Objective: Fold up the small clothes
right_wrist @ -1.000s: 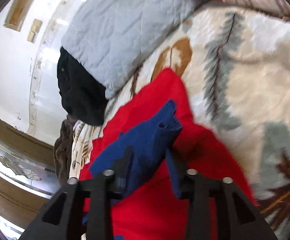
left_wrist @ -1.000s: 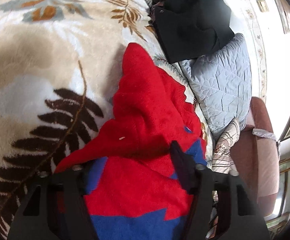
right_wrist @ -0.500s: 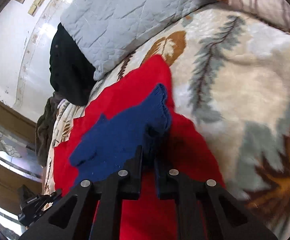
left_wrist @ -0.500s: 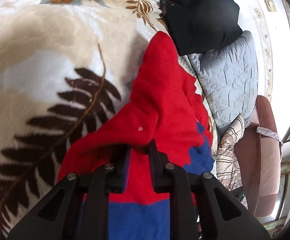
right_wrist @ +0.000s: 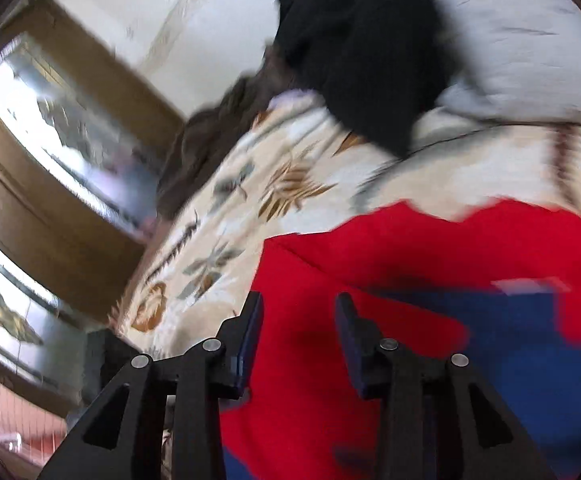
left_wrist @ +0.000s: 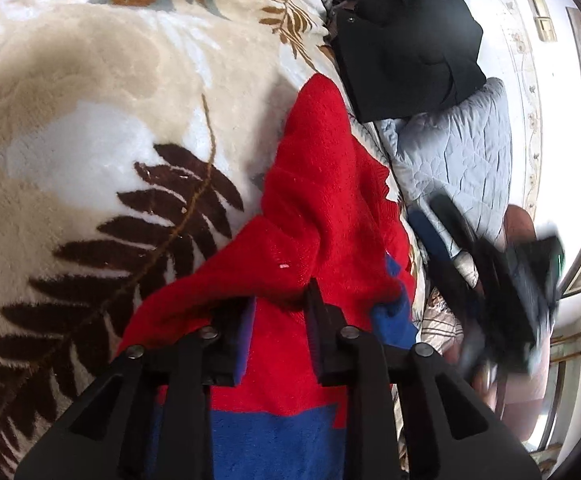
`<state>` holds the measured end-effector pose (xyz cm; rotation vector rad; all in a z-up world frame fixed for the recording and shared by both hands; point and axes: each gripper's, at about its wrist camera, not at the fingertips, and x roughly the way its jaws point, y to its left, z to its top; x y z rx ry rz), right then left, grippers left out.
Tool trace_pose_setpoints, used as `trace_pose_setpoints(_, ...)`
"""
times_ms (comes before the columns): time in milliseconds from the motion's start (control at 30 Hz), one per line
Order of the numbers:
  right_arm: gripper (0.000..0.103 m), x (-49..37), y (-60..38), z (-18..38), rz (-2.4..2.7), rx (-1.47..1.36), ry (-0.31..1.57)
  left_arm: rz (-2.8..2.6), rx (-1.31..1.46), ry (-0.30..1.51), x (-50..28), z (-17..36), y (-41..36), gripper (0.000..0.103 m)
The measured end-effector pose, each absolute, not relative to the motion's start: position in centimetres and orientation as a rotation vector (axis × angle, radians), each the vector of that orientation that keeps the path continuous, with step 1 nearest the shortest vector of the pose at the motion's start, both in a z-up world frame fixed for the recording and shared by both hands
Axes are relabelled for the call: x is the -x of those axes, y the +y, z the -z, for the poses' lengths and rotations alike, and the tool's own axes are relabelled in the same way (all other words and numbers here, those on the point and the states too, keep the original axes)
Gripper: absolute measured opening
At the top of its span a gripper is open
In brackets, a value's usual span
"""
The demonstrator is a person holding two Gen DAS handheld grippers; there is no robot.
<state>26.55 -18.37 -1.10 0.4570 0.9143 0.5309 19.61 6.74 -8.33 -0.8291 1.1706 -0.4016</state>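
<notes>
Red and blue knitted fleece sweater (left_wrist: 322, 200) spread on the cream plush leaf-patterned bed blanket (left_wrist: 90, 128), beside a black garment (left_wrist: 402, 40) and a grey quilted pillow (left_wrist: 458, 160). Left gripper (left_wrist: 280, 308) opening, a raised red fold between its jaws. Right gripper (right_wrist: 296, 320) opening above the sweater, grasping nothing.

Sweater (left_wrist: 322, 200): red with blue blocks. Blanket (left_wrist: 90, 120): cream plush, brown fern fronds, grey-and-orange leaves. Quilted pillow (left_wrist: 462, 152), right: pale blue-grey. Garment (left_wrist: 402, 36), far: black.
</notes>
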Motion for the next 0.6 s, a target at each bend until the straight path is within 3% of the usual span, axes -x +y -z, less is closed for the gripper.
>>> trace_pose_setpoints(133,0.055,-30.4,-15.1,2.7,-0.585,-0.386,0.989,0.411,0.840,1.183,-20.0,8.5,6.6,0.021)
trace_pose_setpoints(233,0.057,-31.4,-12.9,4.3,-0.684,-0.334,1.063,0.418,0.858,1.190,-20.1,8.7,6.8,0.021)
trace_pose_setpoints(267,0.051,-31.5,-12.0,4.7,-0.716,-0.267,1.074,0.418,0.863,1.193,-20.1,8.7,6.9,0.021)
trace_pose_setpoints(300,0.013,-30.9,-11.5,4.5,-0.742,-0.208,1.059,0.419,0.867,1.194,-20.2,8.7,7.1,0.021)
trace_pose_setpoints(333,0.003,-30.8,-10.8,4.1,-0.772,-0.142,1.032,0.416,0.871,1.191,-20.1,8.7,7.2,0.021)
trace_pose_setpoints(467,0.000,-31.4,-10.1,2.3,-0.722,-0.126,0.907,0.395,0.853,1.184,-20.2,8.7,7.4,0.021)
trace_pose_setpoints(567,0.001,-33.4,-10.2,3.8,-0.656,-0.205,0.974,0.401,0.865,1.193,-20.2,9.0,7.5,0.021)
trace_pose_setpoints(600,0.008,-33.8,-10.4,4.3,-0.649,-0.241,0.999,0.405,0.872,1.195,-20.3,9.0,7.6,0.021)
